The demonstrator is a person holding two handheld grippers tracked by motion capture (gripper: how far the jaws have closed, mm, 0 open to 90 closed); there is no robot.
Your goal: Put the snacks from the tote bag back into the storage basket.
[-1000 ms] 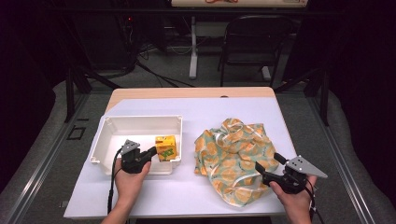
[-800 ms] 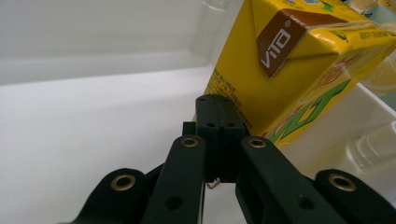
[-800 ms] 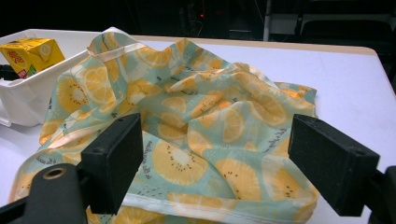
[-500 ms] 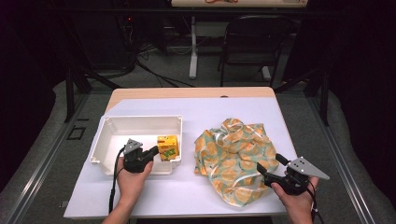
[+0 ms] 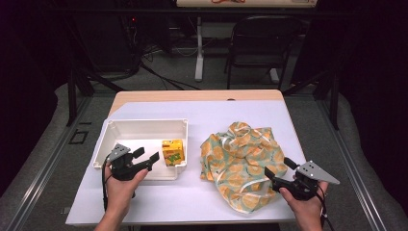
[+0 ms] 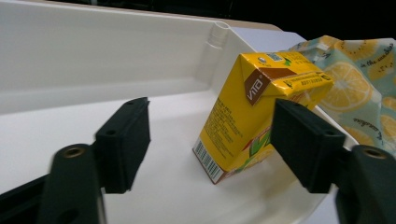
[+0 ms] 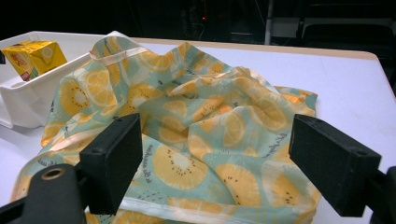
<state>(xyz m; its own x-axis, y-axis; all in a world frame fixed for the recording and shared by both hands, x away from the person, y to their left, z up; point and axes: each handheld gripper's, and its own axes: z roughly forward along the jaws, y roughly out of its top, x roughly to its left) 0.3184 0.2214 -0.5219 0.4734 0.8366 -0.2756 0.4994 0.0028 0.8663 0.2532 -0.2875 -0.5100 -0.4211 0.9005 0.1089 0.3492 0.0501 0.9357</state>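
Observation:
A yellow juice box [image 5: 172, 152] stands tilted in the front right corner of the white bin [image 5: 144, 122]. My left gripper [image 5: 146, 154] hovers just left of the box, and its jaws have just been opening. In the left gripper view the box [image 6: 247, 112] leans between the open jaws of my left gripper [image 6: 212, 140], with the pads [image 6: 123, 144] off it. My right gripper [image 5: 279, 167] stands open at the near right edge of the orange-slice cloth [image 5: 243, 163]. The cloth [image 7: 210, 116] lies crumpled ahead of my right gripper [image 7: 219, 158], with nothing between its jaws.
The bin [image 7: 23, 100] sits left of the cloth, and the cloth's edge nearly touches it. Bare white table [image 5: 192, 197] runs along the front. A black folding chair [image 5: 262, 43] stands behind the table's far edge.
My left gripper has opened and let go of the juice box, then drawn back a little to the left and up. The box stays in the bin. The right gripper has not moved.

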